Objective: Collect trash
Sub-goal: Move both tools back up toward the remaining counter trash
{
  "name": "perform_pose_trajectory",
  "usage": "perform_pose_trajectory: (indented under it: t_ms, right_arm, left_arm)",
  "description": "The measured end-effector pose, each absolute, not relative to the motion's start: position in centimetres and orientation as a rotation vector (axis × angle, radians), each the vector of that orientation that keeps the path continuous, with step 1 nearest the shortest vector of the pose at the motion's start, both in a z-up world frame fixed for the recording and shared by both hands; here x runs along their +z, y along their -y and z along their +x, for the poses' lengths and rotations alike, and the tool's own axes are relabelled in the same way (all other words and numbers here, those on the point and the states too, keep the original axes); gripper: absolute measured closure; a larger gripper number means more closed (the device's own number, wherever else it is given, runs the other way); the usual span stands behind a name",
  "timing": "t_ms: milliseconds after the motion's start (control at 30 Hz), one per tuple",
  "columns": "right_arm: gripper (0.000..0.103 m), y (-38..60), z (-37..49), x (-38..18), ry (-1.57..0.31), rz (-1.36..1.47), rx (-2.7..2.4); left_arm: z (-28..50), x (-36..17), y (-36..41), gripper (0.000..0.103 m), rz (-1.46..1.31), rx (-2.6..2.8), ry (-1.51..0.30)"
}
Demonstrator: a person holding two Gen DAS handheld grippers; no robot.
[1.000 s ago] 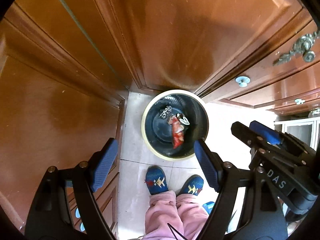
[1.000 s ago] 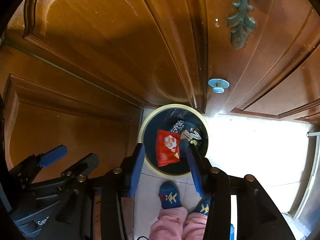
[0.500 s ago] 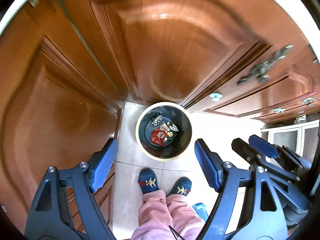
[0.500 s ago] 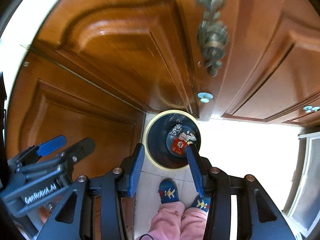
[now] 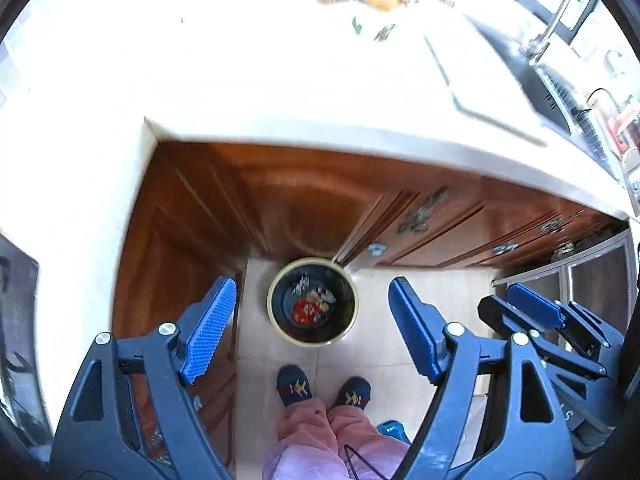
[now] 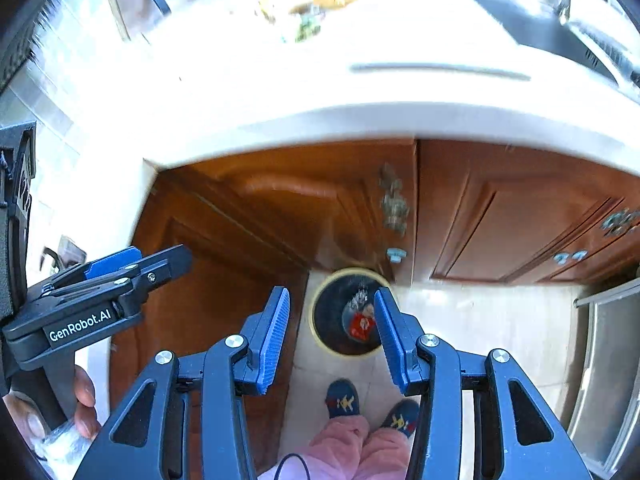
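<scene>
Both grippers have risen above the bin (image 5: 313, 306), angled steeply down, fingers spread, empty.

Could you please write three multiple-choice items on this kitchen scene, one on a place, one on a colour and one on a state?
1. Where does the trash bin stand?
A. on the countertop
B. on the floor in the corner of the wooden cabinets
C. inside the sink

2. What colour is the largest wrapper in the bin?
A. red
B. green
C. white

3. How is the left claw?
A. shut on a wrapper
B. shut and empty
C. open and empty

Answers:
1. B, since the bin sits on pale tiles where the cabinets meet.
2. A, since a red packet lies among the smaller scraps.
3. C, since its blue pads stand wide apart with only the floor and bin seen between them.
</scene>
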State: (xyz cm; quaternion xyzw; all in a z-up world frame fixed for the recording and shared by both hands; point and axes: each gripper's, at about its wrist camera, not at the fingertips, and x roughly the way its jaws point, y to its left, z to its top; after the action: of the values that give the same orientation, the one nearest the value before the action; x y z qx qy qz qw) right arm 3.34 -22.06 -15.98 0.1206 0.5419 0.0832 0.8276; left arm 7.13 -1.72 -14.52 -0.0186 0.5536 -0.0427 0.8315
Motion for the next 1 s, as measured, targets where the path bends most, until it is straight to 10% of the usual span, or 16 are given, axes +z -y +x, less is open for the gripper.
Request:
perform_pose_trajectory:
  t_ms: [600,1000]
  right_arm:
    - [0.058,21.5,5.8,-0.3,-0.895,0.221,0.108]
    - [0.058,19.3,14.5,0.4,-0.900,0.227,0.080]
  left_arm:
    - [10.4,0.1,-0.1,0.024,0.072,-0.172,-0.910]
    - [18.9,0.7,-2.4,0.024,0.070,-0.147,-0.887]
